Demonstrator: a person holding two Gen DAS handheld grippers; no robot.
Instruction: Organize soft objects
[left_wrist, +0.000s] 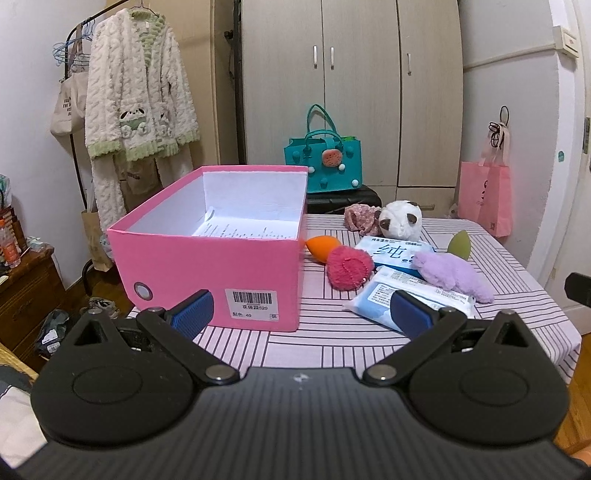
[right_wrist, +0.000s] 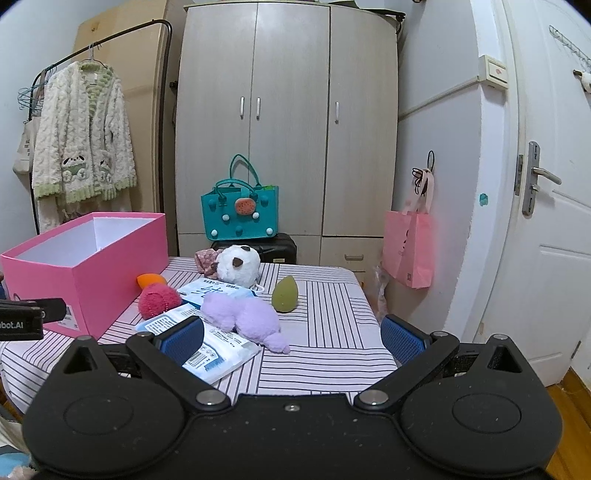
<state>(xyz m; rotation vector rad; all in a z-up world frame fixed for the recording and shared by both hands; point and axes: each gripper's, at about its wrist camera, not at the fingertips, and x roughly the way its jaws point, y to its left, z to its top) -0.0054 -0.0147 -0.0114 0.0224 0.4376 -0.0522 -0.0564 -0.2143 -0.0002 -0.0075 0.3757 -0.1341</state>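
Note:
An empty pink box (left_wrist: 207, 273) (right_wrist: 85, 273) stands on the left of the striped table. To its right lie an orange sponge (left_wrist: 322, 247) (right_wrist: 151, 279), a red fuzzy pad (left_wrist: 349, 267) (right_wrist: 159, 301), a purple plush (left_wrist: 452, 275) (right_wrist: 243, 317), a green sponge (left_wrist: 461, 245) (right_wrist: 285, 295), a white panda plush (left_wrist: 400, 220) (right_wrist: 238, 266), a floral scrunchie (left_wrist: 360, 218) and two wet-wipe packs (left_wrist: 395, 254) (right_wrist: 210, 347). My left gripper (left_wrist: 301, 310) is open before the box's near right corner. My right gripper (right_wrist: 291, 338) is open, short of the purple plush.
The table (right_wrist: 325, 332) carries a pink striped cloth, its right edge near a white door (right_wrist: 546, 221). Behind it a teal bag (right_wrist: 240, 214) sits on a black case before a wardrobe. A pink bag (right_wrist: 408, 254) hangs right; a clothes rack (left_wrist: 136, 103) stands left.

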